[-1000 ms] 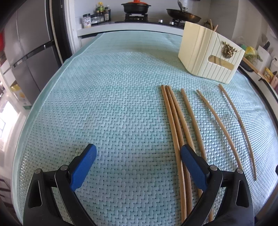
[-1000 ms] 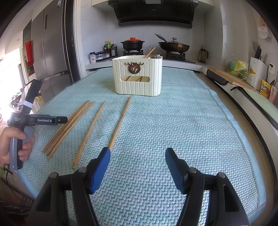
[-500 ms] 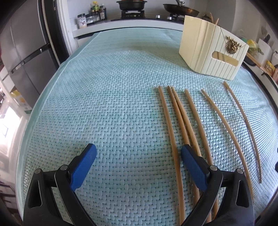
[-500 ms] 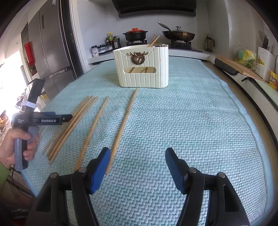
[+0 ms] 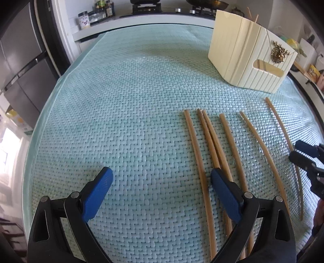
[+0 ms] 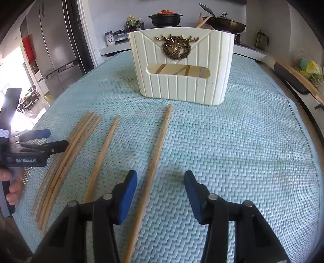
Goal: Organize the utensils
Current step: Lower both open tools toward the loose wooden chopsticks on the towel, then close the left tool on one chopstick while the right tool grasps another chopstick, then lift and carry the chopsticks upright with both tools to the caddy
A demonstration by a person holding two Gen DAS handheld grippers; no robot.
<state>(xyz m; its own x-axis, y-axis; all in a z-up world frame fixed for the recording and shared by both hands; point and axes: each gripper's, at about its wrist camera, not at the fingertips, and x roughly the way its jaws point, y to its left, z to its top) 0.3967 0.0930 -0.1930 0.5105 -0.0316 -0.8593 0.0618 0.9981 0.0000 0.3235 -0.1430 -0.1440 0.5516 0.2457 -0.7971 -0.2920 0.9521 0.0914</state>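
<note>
Several wooden chopsticks (image 5: 210, 139) lie side by side on the woven teal mat (image 5: 125, 113). Behind them stands a cream utensil holder (image 6: 180, 72) with a gold deer emblem; more sticks show inside it. My right gripper (image 6: 160, 178) hangs low over the rightmost chopstick (image 6: 160, 139), which runs between its blue pads without touching them; the jaws are closing. That gripper (image 5: 293, 150) also shows at the right edge of the left wrist view. My left gripper (image 5: 161, 182) is open over the left end of the row, with the leftmost chopstick (image 5: 194, 145) just inside its right finger.
A person's hand (image 6: 12, 188) holds the left gripper (image 6: 52, 139) at the mat's left edge. Beyond the table are a steel fridge (image 6: 52, 46), spice jars (image 5: 95, 15), and a stove with a black pot (image 6: 165, 18) and a pan (image 6: 224, 23). A wooden board (image 6: 299, 76) lies on the right counter.
The right gripper moved forward and left, so the rightmost chopstick now lies between its jaws, which have narrowed. The left gripper crept forward along the row. The holder looks nearer in both views.
</note>
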